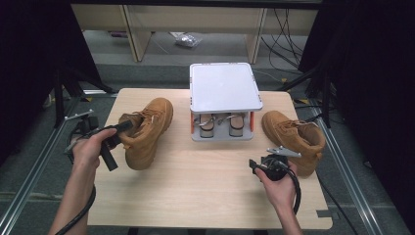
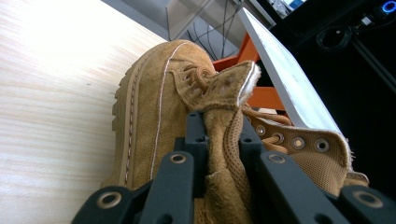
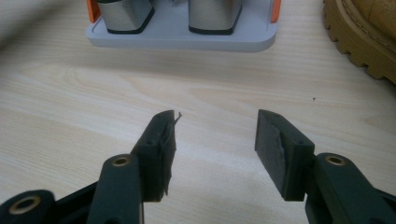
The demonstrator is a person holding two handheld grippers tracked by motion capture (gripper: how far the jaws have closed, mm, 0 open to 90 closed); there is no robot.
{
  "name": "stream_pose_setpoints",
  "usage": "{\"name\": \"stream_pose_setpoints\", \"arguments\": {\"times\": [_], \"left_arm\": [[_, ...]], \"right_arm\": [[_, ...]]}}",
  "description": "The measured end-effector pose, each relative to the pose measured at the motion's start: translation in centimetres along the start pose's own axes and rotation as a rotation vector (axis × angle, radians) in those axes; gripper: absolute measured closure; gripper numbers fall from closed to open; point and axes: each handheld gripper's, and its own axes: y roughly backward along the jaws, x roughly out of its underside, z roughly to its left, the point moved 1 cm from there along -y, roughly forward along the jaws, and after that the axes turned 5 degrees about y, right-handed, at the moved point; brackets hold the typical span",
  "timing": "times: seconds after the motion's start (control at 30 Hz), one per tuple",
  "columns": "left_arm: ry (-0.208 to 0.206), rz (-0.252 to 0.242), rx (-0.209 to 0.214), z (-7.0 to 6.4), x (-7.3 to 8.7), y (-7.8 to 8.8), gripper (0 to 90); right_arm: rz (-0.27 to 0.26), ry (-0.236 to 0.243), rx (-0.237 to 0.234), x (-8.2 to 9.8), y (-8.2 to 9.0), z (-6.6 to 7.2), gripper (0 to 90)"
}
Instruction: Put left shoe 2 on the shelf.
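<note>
Tan boot (image 1: 147, 129) collar clamped in left tongs (image 2: 223, 140), not yet at rack (image 1: 222, 134); right tongs (image 3: 215, 140) apart, second boot (image 1: 296, 139) untouched

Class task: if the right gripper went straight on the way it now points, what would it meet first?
Probably the grey rack ahead; the right gripper stands open over bare table before it.

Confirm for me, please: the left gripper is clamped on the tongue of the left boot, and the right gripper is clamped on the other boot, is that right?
Not quite. The left gripper is indeed clamped on the tongue of the left boot, but the right gripper holds nothing: the right gripper view shows its jaws open over the bare table, apart from the other boot.
</note>
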Motion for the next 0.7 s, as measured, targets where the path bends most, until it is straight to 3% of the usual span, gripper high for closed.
{"name": "stream_pose_setpoints", "arguments": {"times": [0.03, 0.07, 0.1, 0.13, 0.67, 0.7], "left_arm": [[0.004, 0.002, 0.004, -0.1, 0.0, -0.1, 80.2], [-0.001, 0.005, 0.002, -0.1, 0.0, -0.1, 80.2], [-0.004, 0.007, 0.011, -0.2, -0.1, -0.2, 80.2], [-0.001, 0.009, 0.006, -0.2, -0.1, -0.2, 80.2], [-0.011, -0.020, 0.028, -1.4, -1.3, -0.2, 80.3], [-0.033, -0.024, 0.023, -1.4, -1.5, -0.2, 80.3]], "right_arm": [[-0.002, -0.003, -0.005, 0.0, 0.0, 0.0, 48.7], [0.001, -0.052, -0.011, 0.0, 0.1, 0.4, 48.7], [-0.009, -0.004, -0.011, 0.0, 0.0, 0.0, 48.7], [0.002, 0.000, -0.001, 0.0, 0.0, 0.0, 48.7], [0.011, -0.001, -0.004, 0.2, -0.2, 0.2, 48.7], [0.011, 0.000, -0.006, 0.2, -0.2, 0.2, 48.7]]}}
